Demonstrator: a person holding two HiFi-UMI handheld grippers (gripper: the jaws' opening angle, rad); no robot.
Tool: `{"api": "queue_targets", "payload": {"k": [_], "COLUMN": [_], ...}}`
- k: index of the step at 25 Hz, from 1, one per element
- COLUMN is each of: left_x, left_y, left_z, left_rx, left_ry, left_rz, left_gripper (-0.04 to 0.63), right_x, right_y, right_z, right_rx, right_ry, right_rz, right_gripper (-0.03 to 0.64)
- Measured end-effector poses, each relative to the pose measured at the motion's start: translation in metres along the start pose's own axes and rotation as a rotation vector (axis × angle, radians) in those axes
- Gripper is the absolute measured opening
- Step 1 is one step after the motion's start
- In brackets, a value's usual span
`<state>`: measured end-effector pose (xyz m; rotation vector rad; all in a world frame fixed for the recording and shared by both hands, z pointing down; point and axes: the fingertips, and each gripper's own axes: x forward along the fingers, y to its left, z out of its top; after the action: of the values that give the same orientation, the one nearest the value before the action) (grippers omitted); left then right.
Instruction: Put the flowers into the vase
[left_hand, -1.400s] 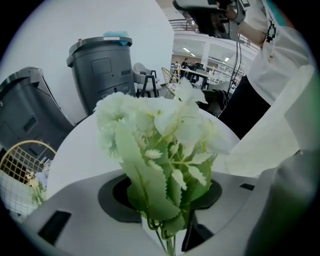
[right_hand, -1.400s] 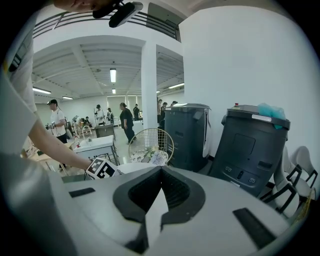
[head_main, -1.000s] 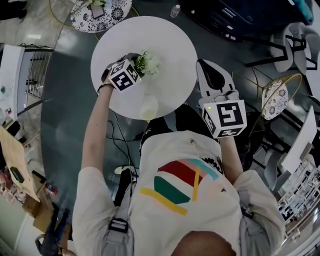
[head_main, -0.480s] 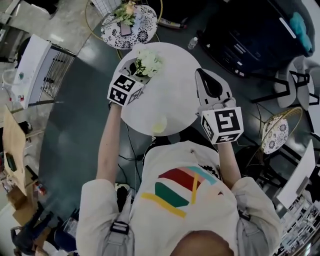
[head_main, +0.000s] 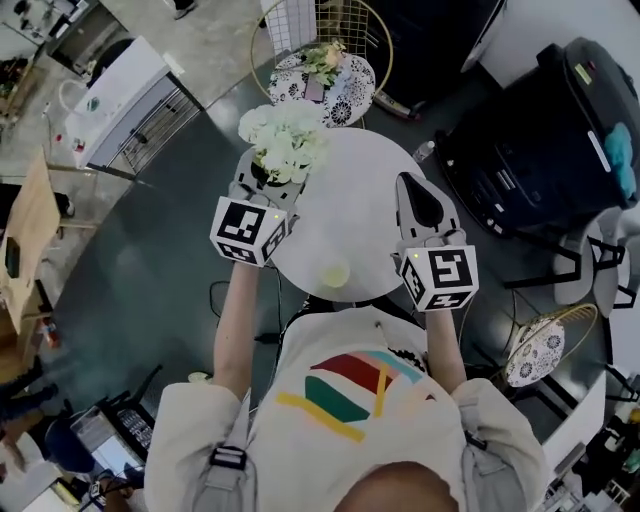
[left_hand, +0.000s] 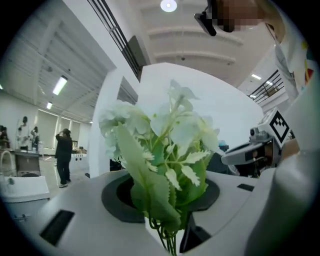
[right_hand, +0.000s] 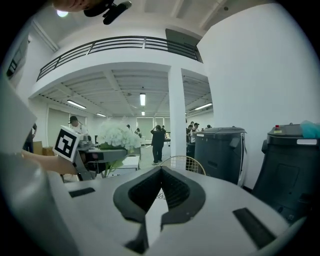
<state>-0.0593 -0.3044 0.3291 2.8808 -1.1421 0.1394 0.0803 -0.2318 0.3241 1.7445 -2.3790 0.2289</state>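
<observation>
The round white table (head_main: 365, 215) fills the middle of the head view, bare but for one small thing near its lower edge. From the bottom of the frame the person's forearms reach up-frame on either side of it. The left forearm (head_main: 236, 320) runs long and nearly straight toward the table's left rim. The right forearm (head_main: 443, 345) shows shorter, ending at the lower right rim. Both tongs point up-frame and lie about level.

The left tongs (head_main: 263, 182) are clamped on the stems of the flowers (head_main: 283, 140), a white-and-green bunch held off the table by its upper left rim. In the left gripper view the bunch stands roughly upright through the jaws, blooms above and stems trailing out below, so its long axis is close to vertical. The right tongs (head_main: 410, 185) are closed on nothing, jaws meeting with no object between them.

The vase (head_main: 333, 272), small and pale, stands at the table's lower edge, down and to the right of the left tongs, about midway between the two hands. The coming move looks to be the left hand's: draw the bunch toward the body until the stems hang over the vase mouth, then lower.
</observation>
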Motion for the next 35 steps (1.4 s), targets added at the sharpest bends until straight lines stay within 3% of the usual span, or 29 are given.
{"api": "queue_targets", "payload": {"k": [6, 10, 21, 31, 35], "left_x": [-0.072, -0.096, -0.131, -0.142, -0.152], "left_y": [0.024, 0.027, 0.022, 0.025, 0.012], "left_z": [0.027, 0.031, 0.038, 0.049, 0.035], "left_rx": [-0.045, -0.062, -0.068, -0.044, -0.026], "left_ry": [-0.125, -0.176, -0.222, -0.271, -0.233], "left_rz": [0.231, 0.311, 0.373, 0.33, 0.301], "left_gripper": [0.183, 0.183, 0.183, 0.167, 0.167], "right_x": [0.015, 0.021, 0.022, 0.021, 0.008], "right_y": [0.026, 0.041, 0.066, 0.073, 0.083], "right_z": [0.011, 0.019, 0.022, 0.015, -0.013], "right_rx": [0.012, 0.049, 0.083, 0.11, 0.14], "right_ry": [-0.027, -0.05, -0.07, -0.073, -0.016], "right_rz": [0.073, 0.111, 0.168, 0.124, 0.107], "right_gripper": [0.009, 0.009, 0.008, 0.008, 0.008]}}
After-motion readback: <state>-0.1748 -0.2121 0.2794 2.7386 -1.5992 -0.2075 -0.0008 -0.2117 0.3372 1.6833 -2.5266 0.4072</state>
